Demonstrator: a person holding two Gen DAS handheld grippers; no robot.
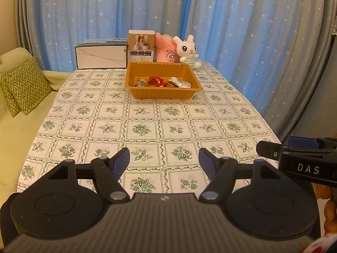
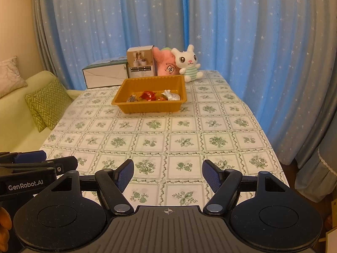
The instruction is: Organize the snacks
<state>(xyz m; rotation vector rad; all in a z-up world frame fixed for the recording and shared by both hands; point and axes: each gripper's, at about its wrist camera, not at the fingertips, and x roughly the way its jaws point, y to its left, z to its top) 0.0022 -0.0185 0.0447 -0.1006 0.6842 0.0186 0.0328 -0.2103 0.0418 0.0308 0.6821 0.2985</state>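
An orange plastic tray sits toward the far end of the table. Inside lie several wrapped snacks: red ones, a silver packet and a small pale one. My left gripper hovers over the near end of the table, open, nothing between its blue pads. My right gripper is beside it, also open and holding nothing; its side shows at the right of the left wrist view.
Behind the tray stand a flat white box, a small upright carton, a pink plush and a white rabbit plush. A pale sofa with green cushions lies left; blue star curtains hang behind.
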